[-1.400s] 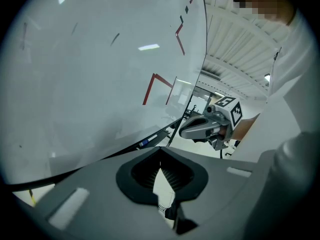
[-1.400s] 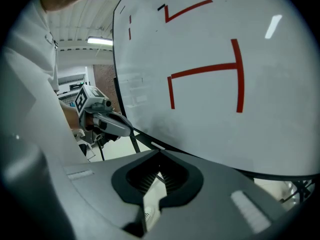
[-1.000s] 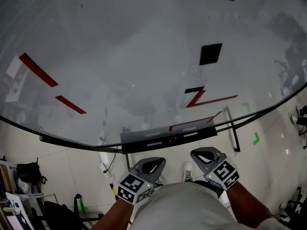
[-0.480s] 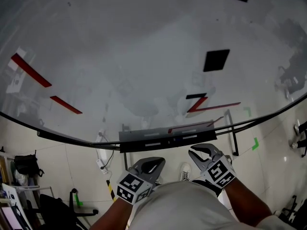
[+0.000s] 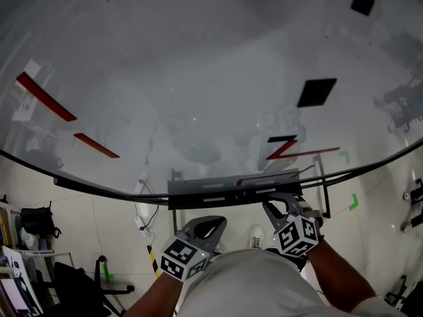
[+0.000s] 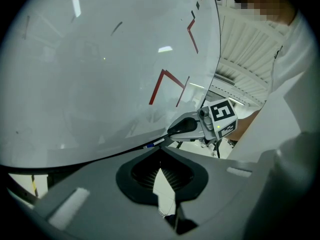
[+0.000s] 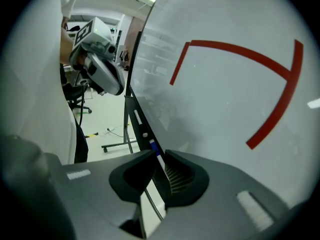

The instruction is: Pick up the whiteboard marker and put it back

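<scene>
Whiteboard tray (image 5: 198, 189): right gripper (image 5: 274, 207) now at marker (image 7: 154, 148).

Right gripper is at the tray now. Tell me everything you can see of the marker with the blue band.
The marker is a slim white stick with a blue band, plastic by its look. It lies flat and lengthwise in the grey tray along the bottom edge of the whiteboard. The right gripper has its jaws apart on either side of it; they do not look closed on it yet. Any print on it is too small to read.
</scene>
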`<action>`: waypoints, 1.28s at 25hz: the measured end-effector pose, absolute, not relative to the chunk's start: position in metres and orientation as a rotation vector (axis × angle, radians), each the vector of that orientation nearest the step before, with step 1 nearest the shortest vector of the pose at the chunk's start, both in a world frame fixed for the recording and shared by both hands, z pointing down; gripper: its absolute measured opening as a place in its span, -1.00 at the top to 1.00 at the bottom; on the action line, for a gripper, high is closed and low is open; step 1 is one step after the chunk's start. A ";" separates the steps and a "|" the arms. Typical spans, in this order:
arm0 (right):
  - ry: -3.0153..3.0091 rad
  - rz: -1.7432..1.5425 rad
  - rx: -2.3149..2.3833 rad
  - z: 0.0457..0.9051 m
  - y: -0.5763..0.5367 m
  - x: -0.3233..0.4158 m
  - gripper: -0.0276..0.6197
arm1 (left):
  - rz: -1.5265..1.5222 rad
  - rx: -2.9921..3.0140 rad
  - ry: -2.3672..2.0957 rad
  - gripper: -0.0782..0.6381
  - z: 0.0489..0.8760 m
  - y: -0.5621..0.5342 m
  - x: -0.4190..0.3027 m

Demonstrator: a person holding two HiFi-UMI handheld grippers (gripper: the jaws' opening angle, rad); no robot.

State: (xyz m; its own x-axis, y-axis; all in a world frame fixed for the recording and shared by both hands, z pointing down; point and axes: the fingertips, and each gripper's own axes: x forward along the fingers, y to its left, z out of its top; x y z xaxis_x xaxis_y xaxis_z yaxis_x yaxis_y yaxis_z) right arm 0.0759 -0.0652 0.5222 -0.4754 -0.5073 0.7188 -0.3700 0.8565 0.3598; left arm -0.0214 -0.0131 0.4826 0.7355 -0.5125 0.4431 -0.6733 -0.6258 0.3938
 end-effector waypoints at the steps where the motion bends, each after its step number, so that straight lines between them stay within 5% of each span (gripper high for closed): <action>1: -2.100 -0.216 0.624 0.525 -0.066 0.076 0.78 | 0.392 2.389 -0.897 0.73 0.483 -0.013 -0.022; 32: -1.793 -0.482 0.460 0.573 -0.083 0.073 0.79 | 0.370 2.356 -0.932 0.73 0.483 -0.009 -0.031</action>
State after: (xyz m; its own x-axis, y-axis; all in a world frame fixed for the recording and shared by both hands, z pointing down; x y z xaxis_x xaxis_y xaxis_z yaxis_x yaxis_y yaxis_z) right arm 0.0732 -0.0832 0.5729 -0.2578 -0.5385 0.8022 -0.0635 0.8379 0.5420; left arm -0.0306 -0.0091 0.4826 0.7183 -0.5356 0.4439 -0.6943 -0.5928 0.4081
